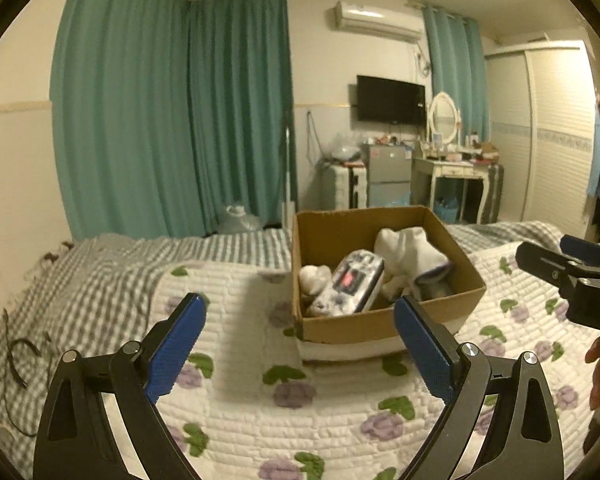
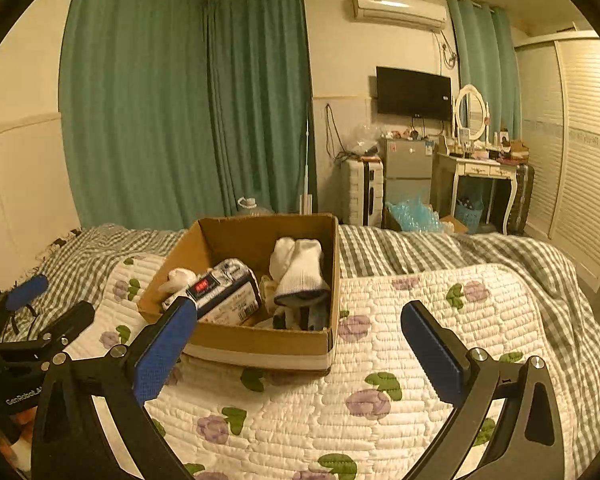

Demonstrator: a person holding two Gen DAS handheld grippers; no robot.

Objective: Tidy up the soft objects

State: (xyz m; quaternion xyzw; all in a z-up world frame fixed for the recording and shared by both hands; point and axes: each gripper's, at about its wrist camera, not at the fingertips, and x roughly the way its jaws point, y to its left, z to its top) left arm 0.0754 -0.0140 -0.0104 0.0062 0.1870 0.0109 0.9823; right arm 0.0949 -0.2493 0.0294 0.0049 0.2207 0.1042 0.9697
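A brown cardboard box (image 1: 384, 322) stands on the flowered quilt; it also shows in the right wrist view (image 2: 256, 340). Inside lie white socks (image 1: 410, 254) (image 2: 300, 270), a tissue pack with a red label (image 1: 352, 284) (image 2: 220, 294) and a small white soft item (image 1: 314, 278) (image 2: 178, 278). My left gripper (image 1: 300, 344) is open and empty, in front of the box. My right gripper (image 2: 300, 344) is open and empty, just right of the box's near corner. The right gripper shows at the left wrist view's right edge (image 1: 572, 276), the left gripper at the right wrist view's left edge (image 2: 32, 320).
The white quilt with purple flowers (image 1: 260, 400) (image 2: 400, 340) covers a grey checked bedsheet (image 1: 80, 280) (image 2: 480, 248). A dark cable (image 1: 20, 360) lies on the sheet at left. Green curtains, a suitcase, a small fridge and a dressing table stand beyond the bed.
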